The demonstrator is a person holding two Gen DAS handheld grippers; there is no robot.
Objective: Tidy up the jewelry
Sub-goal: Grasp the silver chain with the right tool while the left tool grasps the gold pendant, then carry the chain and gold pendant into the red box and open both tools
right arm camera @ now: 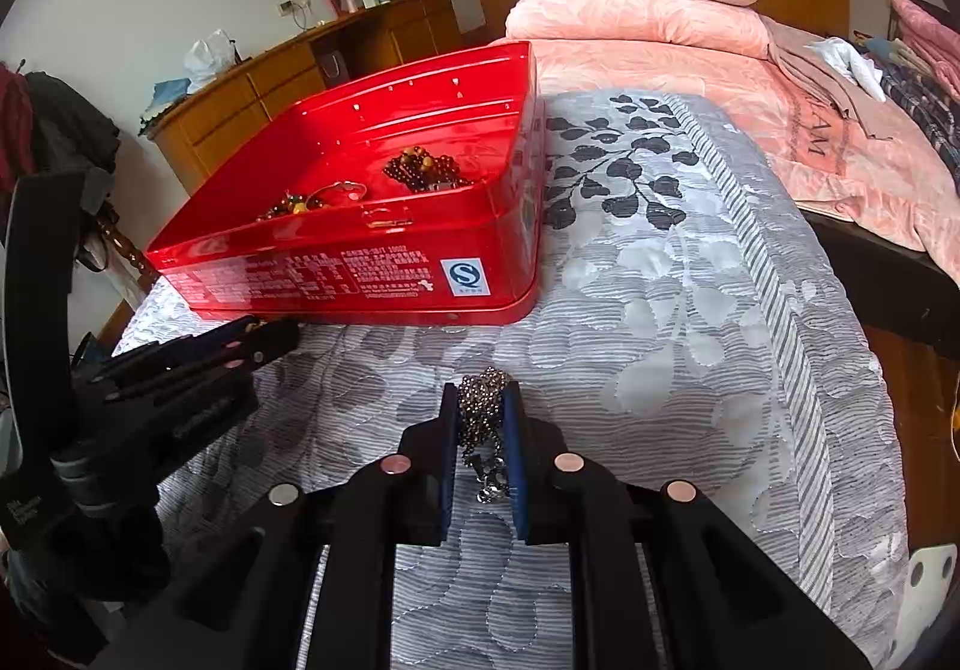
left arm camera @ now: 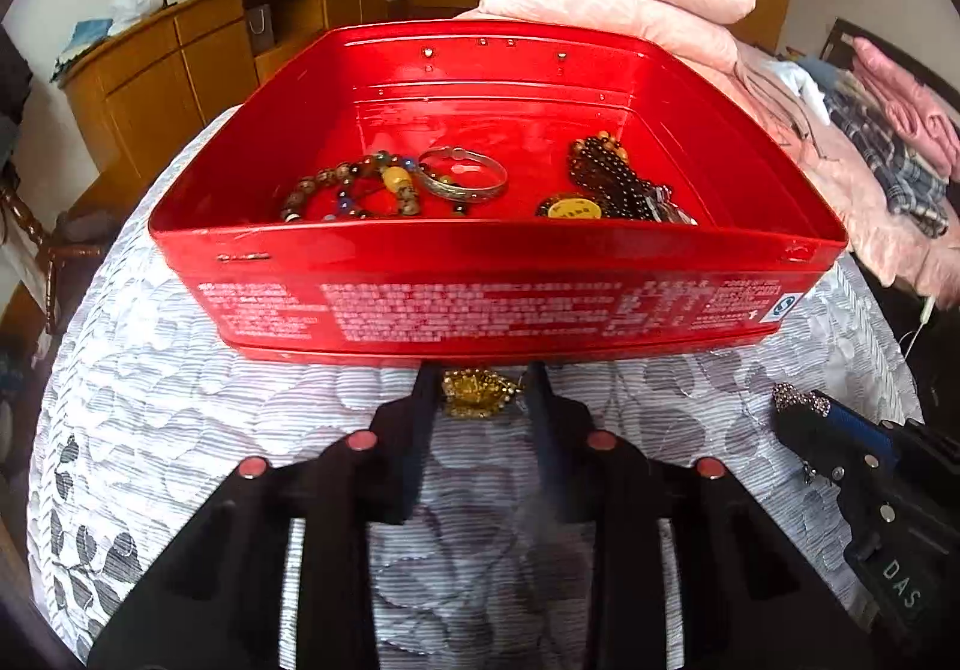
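Both your hand-held grippers hold jewelry, just short of the red tin.

Your left hand-held gripper (left arm camera: 480, 394) pinches a gold brooch (left arm camera: 477, 392), the red tin (left arm camera: 480, 304) right ahead of its fingertips. Your right hand-held gripper (right arm camera: 483, 418), closed tight, clamps a beaded chain (right arm camera: 483, 418) over the bed quilt (right arm camera: 660, 310); the tin lies ahead to its left.
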